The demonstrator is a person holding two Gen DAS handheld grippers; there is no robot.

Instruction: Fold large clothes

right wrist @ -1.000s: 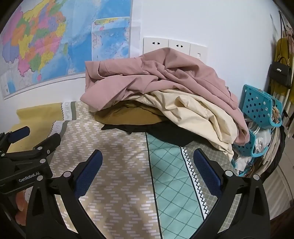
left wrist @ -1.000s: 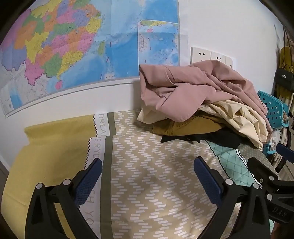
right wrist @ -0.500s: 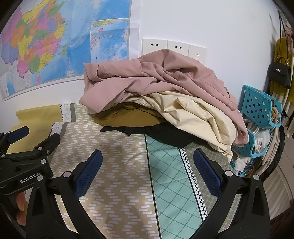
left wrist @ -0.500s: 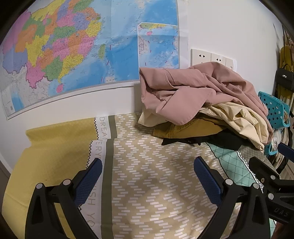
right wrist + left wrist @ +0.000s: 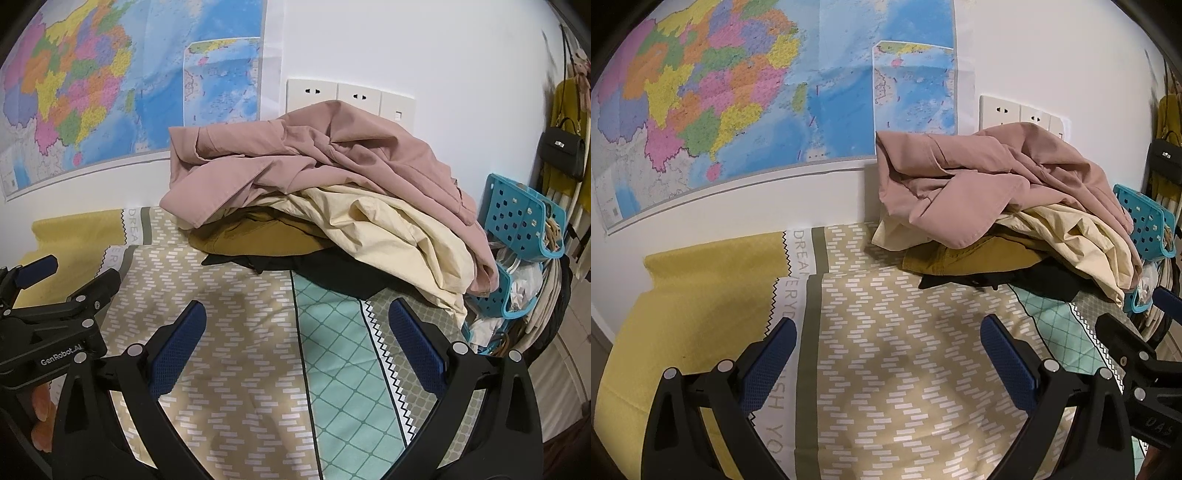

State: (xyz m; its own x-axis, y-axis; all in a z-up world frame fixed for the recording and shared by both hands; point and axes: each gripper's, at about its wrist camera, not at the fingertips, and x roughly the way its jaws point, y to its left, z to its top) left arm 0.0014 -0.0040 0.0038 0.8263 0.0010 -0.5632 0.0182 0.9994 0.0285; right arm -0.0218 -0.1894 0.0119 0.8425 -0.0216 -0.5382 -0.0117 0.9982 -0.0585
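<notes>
A heap of clothes lies at the back of the patterned cloth (image 5: 894, 332) against the wall. On top is a dusty pink garment (image 5: 979, 184) (image 5: 314, 162); under it a cream one (image 5: 1082, 236) (image 5: 388, 229), a mustard one (image 5: 975, 258) (image 5: 258, 240) and a black one (image 5: 1045, 280) (image 5: 332, 269). My left gripper (image 5: 888, 332) hovers open above the cloth, short of the heap and left of it. My right gripper (image 5: 297, 314) is also open, nearer the heap's front. Neither holds anything. Each gripper shows at the edge of the other's view.
A coloured map (image 5: 738, 92) and white wall sockets (image 5: 351, 99) are on the wall behind. Blue perforated baskets (image 5: 524, 221) stand at the right edge. A black handbag (image 5: 561, 151) hangs further right. A yellow cloth (image 5: 683, 314) covers the left side.
Both views have pulled back and tipped up slightly, so the heap sits a little lower in frame. The jaws stay open and the clothes have not moved.
</notes>
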